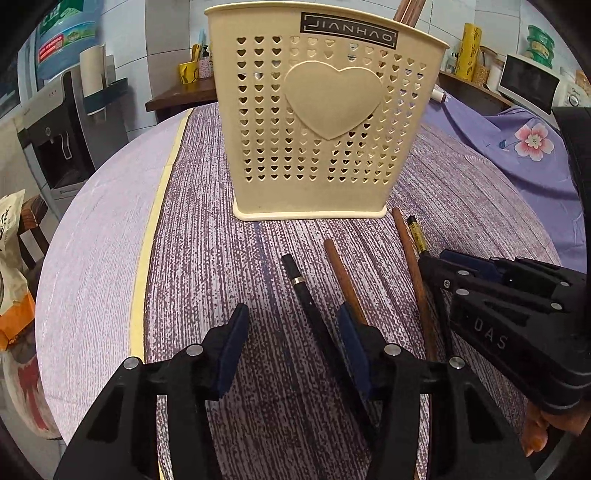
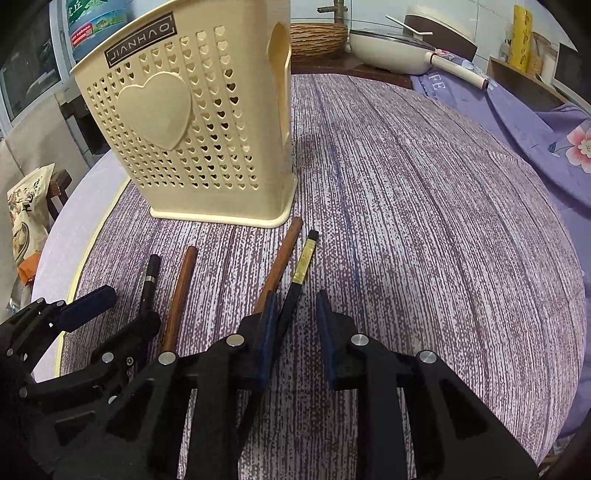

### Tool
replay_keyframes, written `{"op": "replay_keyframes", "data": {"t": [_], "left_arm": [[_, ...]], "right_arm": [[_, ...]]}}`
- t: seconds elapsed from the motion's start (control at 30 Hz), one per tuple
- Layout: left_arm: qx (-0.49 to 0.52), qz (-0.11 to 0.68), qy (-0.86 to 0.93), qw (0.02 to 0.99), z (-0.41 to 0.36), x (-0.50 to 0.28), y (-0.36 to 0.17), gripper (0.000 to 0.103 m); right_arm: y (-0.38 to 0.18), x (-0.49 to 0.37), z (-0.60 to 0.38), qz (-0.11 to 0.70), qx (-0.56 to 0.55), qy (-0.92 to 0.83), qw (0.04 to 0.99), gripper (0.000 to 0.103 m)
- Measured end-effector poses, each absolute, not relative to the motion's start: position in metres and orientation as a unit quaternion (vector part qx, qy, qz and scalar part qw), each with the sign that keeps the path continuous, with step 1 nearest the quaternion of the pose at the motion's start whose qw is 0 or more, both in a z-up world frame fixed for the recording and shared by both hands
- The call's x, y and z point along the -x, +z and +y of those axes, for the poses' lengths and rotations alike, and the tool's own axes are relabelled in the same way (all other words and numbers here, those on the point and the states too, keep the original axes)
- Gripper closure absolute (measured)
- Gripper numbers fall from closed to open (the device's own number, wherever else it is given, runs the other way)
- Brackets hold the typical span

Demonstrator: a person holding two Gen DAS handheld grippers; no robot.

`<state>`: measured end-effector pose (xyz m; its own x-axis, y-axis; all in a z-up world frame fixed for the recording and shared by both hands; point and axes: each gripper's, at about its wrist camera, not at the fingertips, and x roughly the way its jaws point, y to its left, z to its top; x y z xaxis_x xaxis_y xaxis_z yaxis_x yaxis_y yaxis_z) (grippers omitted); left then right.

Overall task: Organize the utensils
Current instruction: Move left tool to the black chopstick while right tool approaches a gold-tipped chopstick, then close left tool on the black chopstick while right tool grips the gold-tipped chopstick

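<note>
A cream perforated utensil holder (image 1: 321,122) with a heart stands upright on the table and holds brown chopsticks (image 1: 408,11); it also shows in the right wrist view (image 2: 192,129). Several chopsticks lie in front of it. My left gripper (image 1: 291,350) is open around a black chopstick with a silver band (image 1: 299,284), with a brown chopstick (image 1: 343,277) beside its right finger. My right gripper (image 2: 295,332) is open around a black chopstick with a gold band (image 2: 301,269), a brown chopstick (image 2: 284,251) lying at its left finger. The right gripper also shows in the left wrist view (image 1: 436,258).
The round table wears a purple streaked cloth (image 2: 424,206) with a pale rim (image 1: 92,258). A floral purple cloth (image 1: 517,147) lies at the right. A pan (image 2: 391,48) and a woven basket (image 2: 317,37) stand behind. A water dispenser (image 1: 59,122) stands at the left.
</note>
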<state>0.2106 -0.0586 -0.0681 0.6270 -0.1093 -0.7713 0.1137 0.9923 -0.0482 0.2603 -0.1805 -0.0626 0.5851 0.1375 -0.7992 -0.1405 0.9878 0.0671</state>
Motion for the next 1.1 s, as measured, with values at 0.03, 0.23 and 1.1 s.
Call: {"op": "replay_keyframes", "data": {"t": [0.03,0.23,1.1], "left_arm": [[-0.003,0.428,-0.061,0.902,-0.059,-0.212,-0.068,0.055],[-0.016,0.427,-0.051,0.903,-0.064,-0.22,-0.068,0.063],[-0.011,0.433,-0.058,0.899,-0.067,-0.238,-0.067,0.092]], "right_arm": [[-0.063,-0.261,-0.18,0.449,0.003,0.077,0.89,0.082],[-0.062,-0.27,-0.181,0.447,0.002,0.075,0.891,0.086],[-0.061,-0.289,-0.2,0.458,-0.081,0.096,0.88,0.093]]}}
